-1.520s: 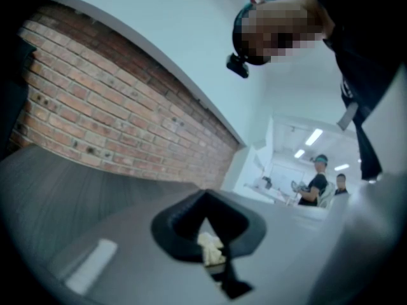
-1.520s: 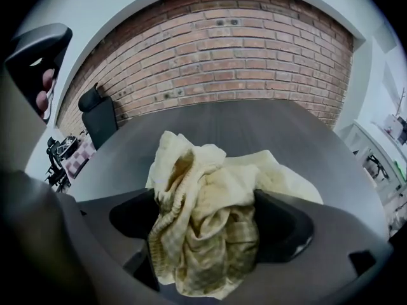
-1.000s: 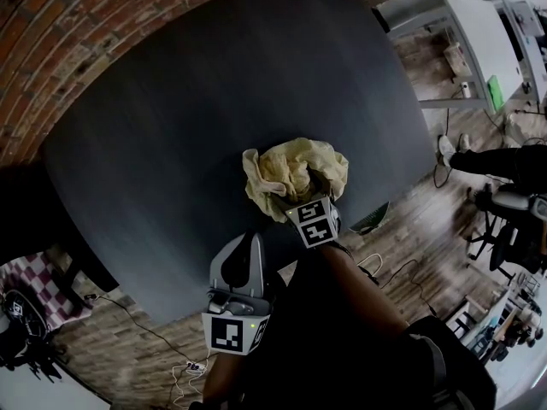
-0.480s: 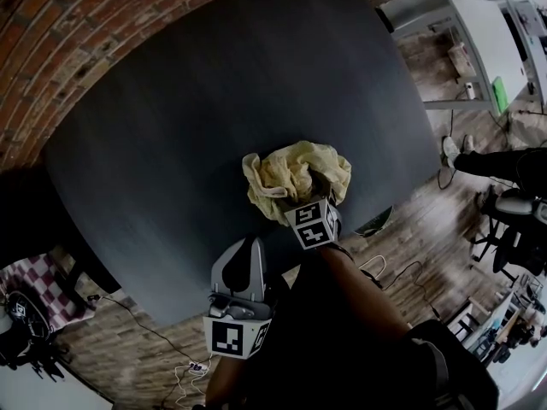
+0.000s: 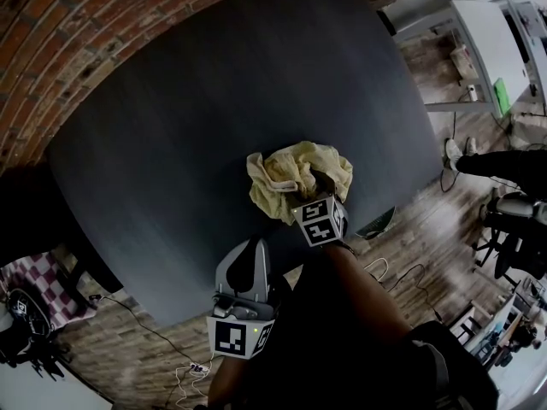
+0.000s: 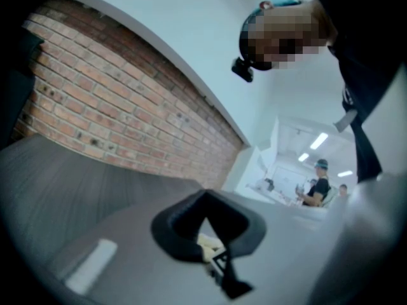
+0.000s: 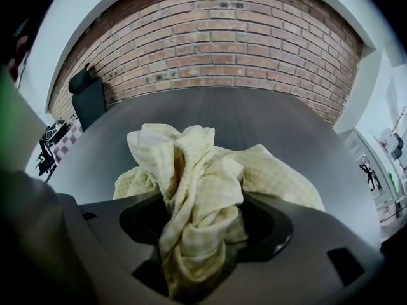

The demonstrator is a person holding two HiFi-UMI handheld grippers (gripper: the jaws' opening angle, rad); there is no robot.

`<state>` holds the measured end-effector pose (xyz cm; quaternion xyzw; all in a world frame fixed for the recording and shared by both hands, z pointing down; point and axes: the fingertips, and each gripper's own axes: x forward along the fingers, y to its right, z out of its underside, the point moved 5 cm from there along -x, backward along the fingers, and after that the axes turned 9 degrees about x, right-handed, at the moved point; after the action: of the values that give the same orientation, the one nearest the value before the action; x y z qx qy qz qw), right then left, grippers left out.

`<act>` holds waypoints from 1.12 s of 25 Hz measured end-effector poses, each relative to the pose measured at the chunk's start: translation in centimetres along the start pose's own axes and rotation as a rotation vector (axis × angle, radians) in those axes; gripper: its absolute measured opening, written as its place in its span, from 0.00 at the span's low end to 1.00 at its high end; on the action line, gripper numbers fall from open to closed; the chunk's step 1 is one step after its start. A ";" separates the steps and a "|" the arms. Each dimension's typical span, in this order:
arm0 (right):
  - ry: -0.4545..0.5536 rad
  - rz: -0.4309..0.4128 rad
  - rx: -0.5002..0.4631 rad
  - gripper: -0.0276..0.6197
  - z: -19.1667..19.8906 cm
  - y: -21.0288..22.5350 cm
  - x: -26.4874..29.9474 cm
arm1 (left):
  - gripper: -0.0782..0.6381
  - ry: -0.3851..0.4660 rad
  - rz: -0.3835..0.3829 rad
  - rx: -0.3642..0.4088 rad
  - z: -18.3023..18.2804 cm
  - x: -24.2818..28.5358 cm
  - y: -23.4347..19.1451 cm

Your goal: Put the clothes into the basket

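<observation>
A crumpled yellow cloth (image 5: pixel 291 173) lies on the dark round table (image 5: pixel 197 101), just below the middle of the head view. The right gripper (image 5: pixel 318 186) is tipped down into the cloth's lower right edge. Its fingers are apart and closing, with a tall fold of the cloth standing between them. A dark gap shows on either side of the fold, so they are not yet pinching it.

The left gripper (image 5: pixel 254 246) is at lower centre of the head view, near the table's edge and well apart from the cloth. Its fingers meet at the tips with nothing between them.

The right gripper view shows what the marker cube (image 5: pixel 319 222) hides from above: the faint check weave and the fold rising through the gap. It also shows a brick wall (image 7: pixel 222 37) across the top and a black chair (image 7: pixel 89 97) at the left. The left gripper view looks low across the tabletop to people (image 6: pixel 318 184) in a bright room at right.

The cloth and both grippers sit where they did a second ago.
</observation>
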<state>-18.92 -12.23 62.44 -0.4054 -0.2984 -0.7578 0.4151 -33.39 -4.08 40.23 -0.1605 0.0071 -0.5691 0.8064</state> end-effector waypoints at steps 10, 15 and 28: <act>-0.009 -0.021 -0.030 0.41 -0.2 0.2 -0.3 | 0.11 0.006 -0.015 -0.003 0.0 -0.6 0.2; 0.003 -0.048 -0.014 0.35 -0.3 0.2 -0.8 | 0.11 0.011 -0.013 -0.002 -0.3 -0.9 0.5; 0.041 -0.113 -0.004 0.30 0.1 -1.2 -2.8 | 0.11 0.027 -0.025 0.007 -0.8 -1.6 0.8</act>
<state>-19.04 -10.49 59.94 -0.3730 -0.3109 -0.7887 0.3770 -33.40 -2.55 38.99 -0.1500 0.0140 -0.5814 0.7995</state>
